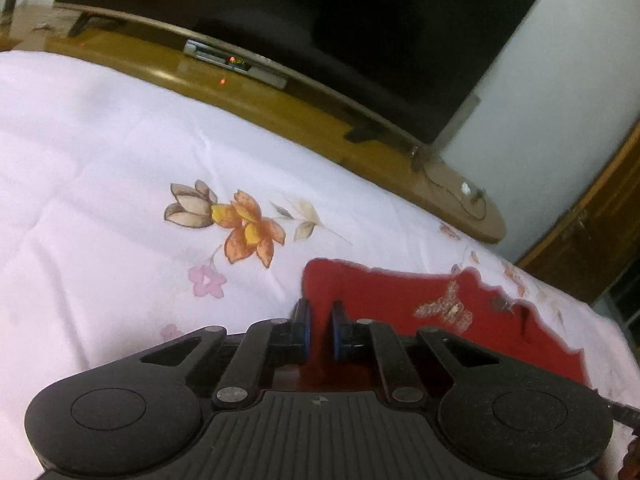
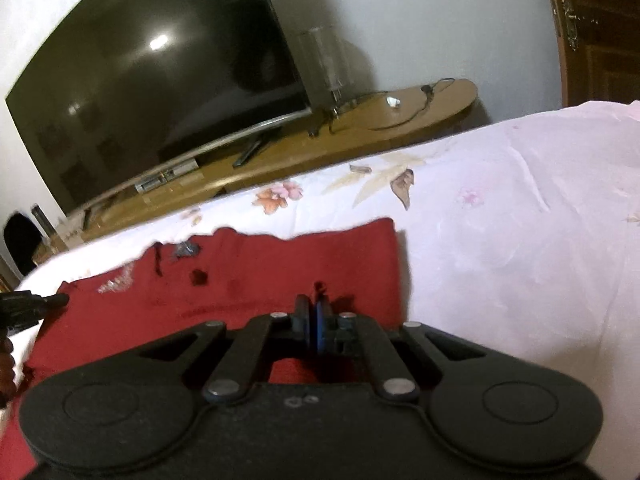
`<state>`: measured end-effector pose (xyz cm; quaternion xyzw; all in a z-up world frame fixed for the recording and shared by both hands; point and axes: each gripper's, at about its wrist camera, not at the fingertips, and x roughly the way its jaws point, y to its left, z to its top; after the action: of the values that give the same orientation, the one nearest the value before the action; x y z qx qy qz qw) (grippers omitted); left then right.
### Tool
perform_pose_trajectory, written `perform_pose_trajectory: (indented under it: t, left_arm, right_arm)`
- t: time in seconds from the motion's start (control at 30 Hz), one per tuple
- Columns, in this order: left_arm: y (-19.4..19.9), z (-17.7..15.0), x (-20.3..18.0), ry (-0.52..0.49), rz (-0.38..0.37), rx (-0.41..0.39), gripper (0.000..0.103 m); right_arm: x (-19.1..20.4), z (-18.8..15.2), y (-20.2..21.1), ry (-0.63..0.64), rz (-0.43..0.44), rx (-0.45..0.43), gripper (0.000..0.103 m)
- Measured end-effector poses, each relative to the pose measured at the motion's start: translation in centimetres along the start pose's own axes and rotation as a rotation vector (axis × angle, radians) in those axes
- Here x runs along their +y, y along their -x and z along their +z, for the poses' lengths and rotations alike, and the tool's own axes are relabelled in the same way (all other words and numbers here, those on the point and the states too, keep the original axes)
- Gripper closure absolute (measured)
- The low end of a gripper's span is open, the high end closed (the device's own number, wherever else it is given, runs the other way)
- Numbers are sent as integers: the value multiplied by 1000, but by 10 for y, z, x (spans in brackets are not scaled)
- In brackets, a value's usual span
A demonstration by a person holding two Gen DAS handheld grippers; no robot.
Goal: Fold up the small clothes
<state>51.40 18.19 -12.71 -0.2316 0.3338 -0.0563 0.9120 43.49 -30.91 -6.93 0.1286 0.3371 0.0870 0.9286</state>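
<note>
White cotton printed with orange and pink flowers covers the bed [image 1: 100, 160], the broadest surface in both views, and beyond its far edge runs one long wooden TV bench [image 1: 168, 68] bearing one dark television [image 1: 320, 32], with a brown wooden door [image 2: 600, 32] off to the side. On the bedsheet lies one red garment [image 2: 248, 280], spread flat, its long axis running side to side across the near part of the bed, parallel to the bench; a small sparkly butterfly motif [image 1: 444, 310] sits on its upper face. Which end is the neck or waist cannot be told. Two grippers are present. The left gripper [image 1: 319, 328] hangs over the garment's left edge with its jaws a narrow gap apart, red cloth showing between them; whether they pinch it cannot be told. The right gripper [image 2: 312, 320] sits over the garment's near edge, toward its right end, jaws pressed together; whether they hold fabric is unclear.
</note>
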Motion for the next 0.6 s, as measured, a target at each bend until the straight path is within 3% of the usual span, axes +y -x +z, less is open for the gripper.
perform_pose_trajectory:
  t: [0.13,0.17,0.2,0.23,0.27,0.37,0.43,0.6]
  left_arm:
    - [3,4,7,35,-34,6,84]
    - [9,6,7,30,-19,-5,76]
    - [18,7,3,5,33,-46,61]
    - [28,8,-4,-39,92,-98,54]
    - [37,9,-13,-93,118,-149,48]
    - [43,11,-45,-214,105,-180,47]
    - [34,4,-71,-294,75,-146,47]
    - [2,-24,-105,-400,130,-82,47]
  right_arm:
    - [-7,-7,-11,-30,-6,34,99]
    - [-9,-6,-11,-45,-5,36,100]
    - [-10,-4,-9,-56,0,35,95]
    - [-10,-3,-5,-61,1,20,90]
    - [-8,-1,2,-52,-17,-17,80]
    - [3,9,11,-2,-22,-79,78]
    - [16,14,3,32,-11,-78,78]
    - [67,13,-28,177,27,-41,80]
